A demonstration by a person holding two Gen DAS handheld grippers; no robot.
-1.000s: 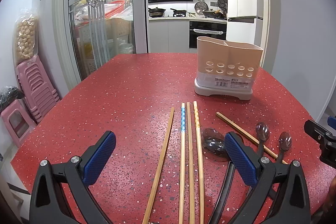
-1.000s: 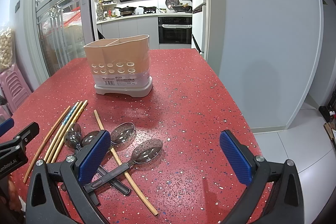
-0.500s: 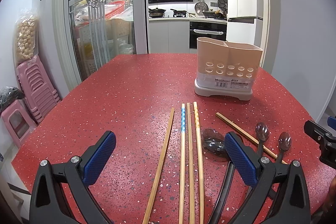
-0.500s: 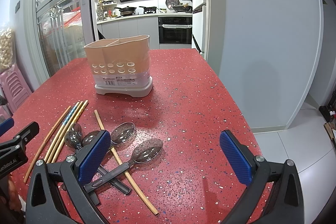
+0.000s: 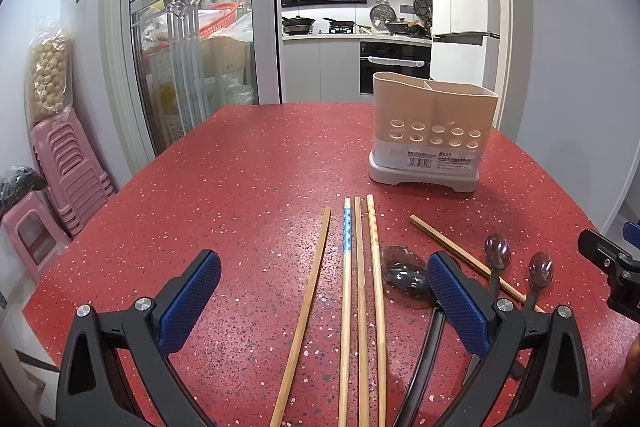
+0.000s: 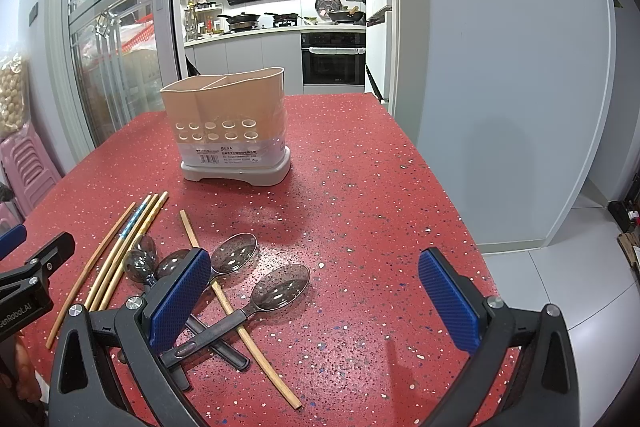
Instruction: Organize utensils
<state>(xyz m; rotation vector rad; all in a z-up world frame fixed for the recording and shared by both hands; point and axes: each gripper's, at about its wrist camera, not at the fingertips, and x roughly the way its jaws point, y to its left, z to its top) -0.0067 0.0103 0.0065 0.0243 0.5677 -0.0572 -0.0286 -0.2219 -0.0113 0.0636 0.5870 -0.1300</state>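
Observation:
A beige two-compartment utensil holder (image 5: 434, 131) stands on the red speckled table (image 5: 248, 187), also in the right wrist view (image 6: 232, 135). Several wooden chopsticks (image 5: 358, 287) lie side by side between my left gripper's fingers; one more chopstick (image 6: 236, 307) lies slanted under the spoons. Several dark translucent spoons (image 6: 280, 289) lie crossed beside them. My left gripper (image 5: 324, 297) is open and empty above the chopsticks. My right gripper (image 6: 314, 297) is open and empty, its left finger (image 6: 180, 301) over the spoon handles.
The table's right edge (image 6: 464, 219) drops to a grey tiled floor. Pink plastic stools (image 5: 60, 171) are stacked left of the table. A glass sliding door and a kitchen lie behind. The other gripper's black body (image 5: 612, 267) shows at the right edge.

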